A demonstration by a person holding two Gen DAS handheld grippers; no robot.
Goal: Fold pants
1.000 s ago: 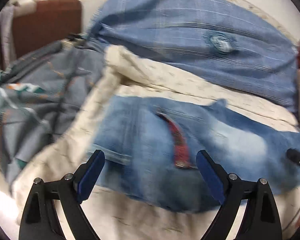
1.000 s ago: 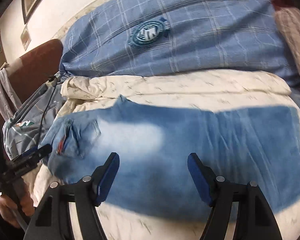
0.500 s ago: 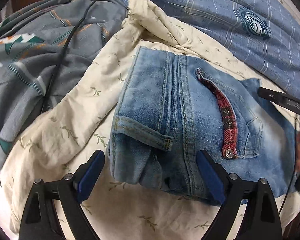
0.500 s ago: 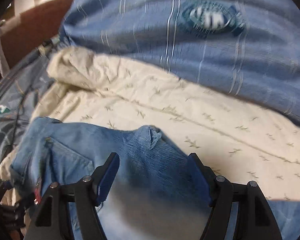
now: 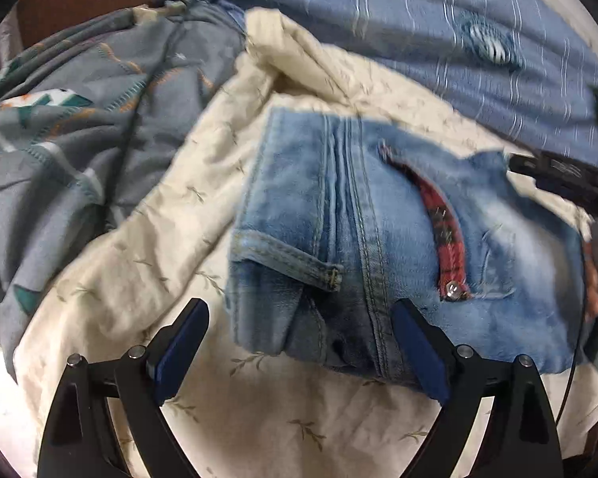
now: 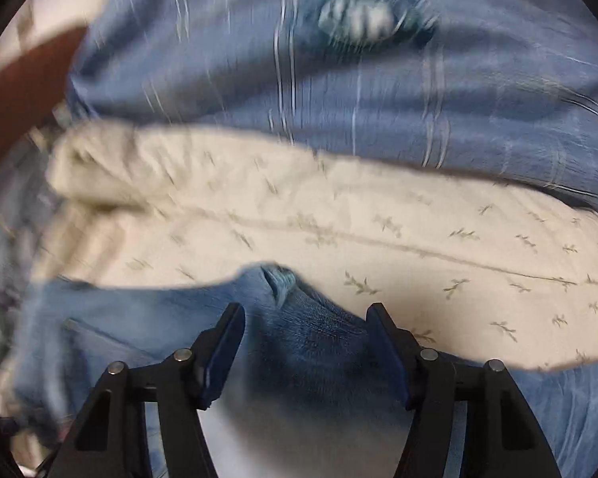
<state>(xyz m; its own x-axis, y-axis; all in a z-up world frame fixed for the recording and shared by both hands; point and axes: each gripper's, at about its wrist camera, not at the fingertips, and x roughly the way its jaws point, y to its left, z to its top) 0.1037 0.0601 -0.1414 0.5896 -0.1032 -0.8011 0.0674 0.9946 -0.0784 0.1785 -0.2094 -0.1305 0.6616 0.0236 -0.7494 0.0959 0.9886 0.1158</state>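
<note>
Light blue jeans (image 5: 378, 235) lie on a cream leaf-print sheet (image 5: 139, 263), waistband end toward me, with a red plaid pocket lining (image 5: 444, 235) showing. My left gripper (image 5: 299, 312) is open just above the waistband corner, a belt loop (image 5: 299, 257) lying between its fingers. In the right wrist view the jeans' crotch point (image 6: 279, 283) sits just ahead of my right gripper (image 6: 305, 314). Its jaws are closing with denim (image 6: 311, 342) between them, and the pads are not pressing on it. The right gripper's black body (image 5: 558, 175) and a hand (image 5: 594, 279) show at the right edge.
A blue plaid pillow (image 6: 339, 79) lies behind the sheet. To the left is a grey patterned quilt (image 5: 79, 131) with a dark cable (image 5: 139, 111) across it. Brown furniture (image 6: 16, 79) stands at the far left.
The right gripper has swung left along the jeans from the legs to the crotch, and its jaws have narrowed. The left gripper has come closer over the waistband.
</note>
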